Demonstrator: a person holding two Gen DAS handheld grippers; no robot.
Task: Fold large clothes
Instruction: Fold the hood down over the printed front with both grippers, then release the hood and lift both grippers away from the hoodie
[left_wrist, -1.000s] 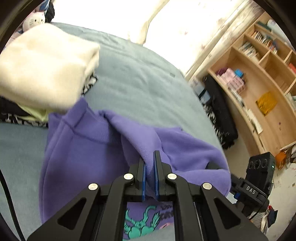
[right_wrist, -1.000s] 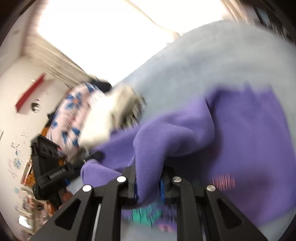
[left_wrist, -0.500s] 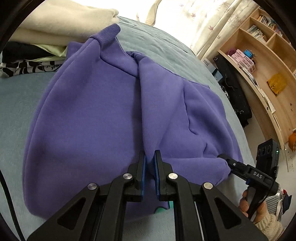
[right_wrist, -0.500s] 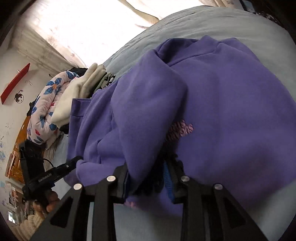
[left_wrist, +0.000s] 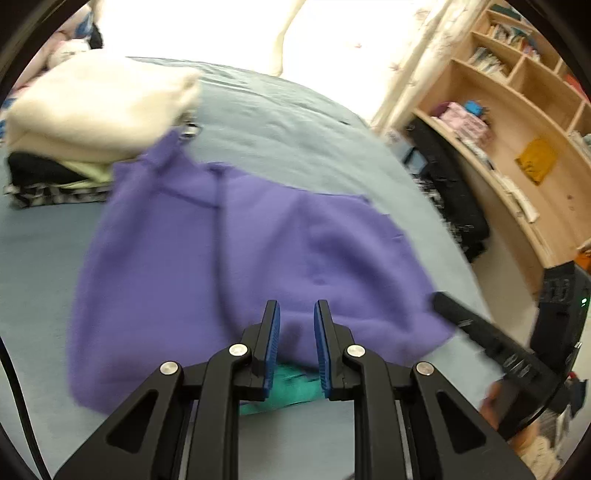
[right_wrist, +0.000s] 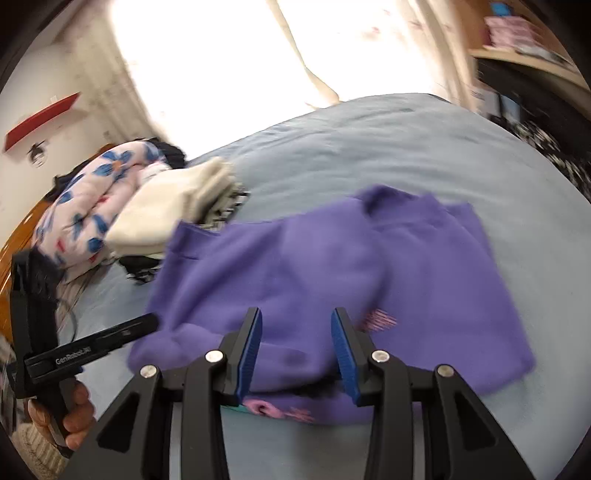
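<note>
My left tongs (left_wrist: 295, 314) stand narrowly parted and my right tongs (right_wrist: 296, 325) wider, both having just been opening, their pads off the cloth and nothing gripped. Just beyond them the purple sweatshirt (left_wrist: 240, 251) lies folded on the blue-grey bed (left_wrist: 295, 122), a bit of its printed front showing at the near edge. Farther back, a stack of folded clothes (left_wrist: 92, 114) sits touching its collar; wooden shelves (left_wrist: 517, 122) line the far wall.
</note>
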